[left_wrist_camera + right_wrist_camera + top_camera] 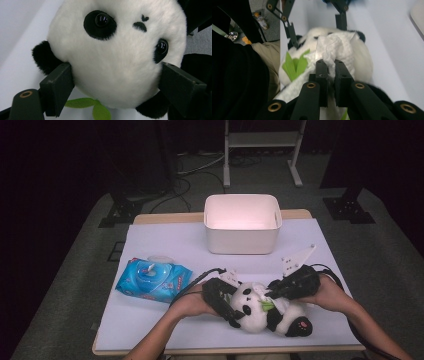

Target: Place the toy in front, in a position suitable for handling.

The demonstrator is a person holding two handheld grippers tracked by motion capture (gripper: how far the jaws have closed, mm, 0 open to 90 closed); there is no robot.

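Note:
A black-and-white panda plush lies on its back near the table's front edge, with a green leaf at its chest. My left gripper comes in from the left, and its two jaws press on either side of the panda's head. From the right, my right gripper reaches over the plush. Its jaws are shut on a crumpled white wipe that rests against the panda's face. In the right gripper view the left gripper shows beyond the head.
A white open bin stands at the back middle of the white-covered table. A blue pack of wet wipes lies to the left of my left hand. The table's front edge runs just below the plush.

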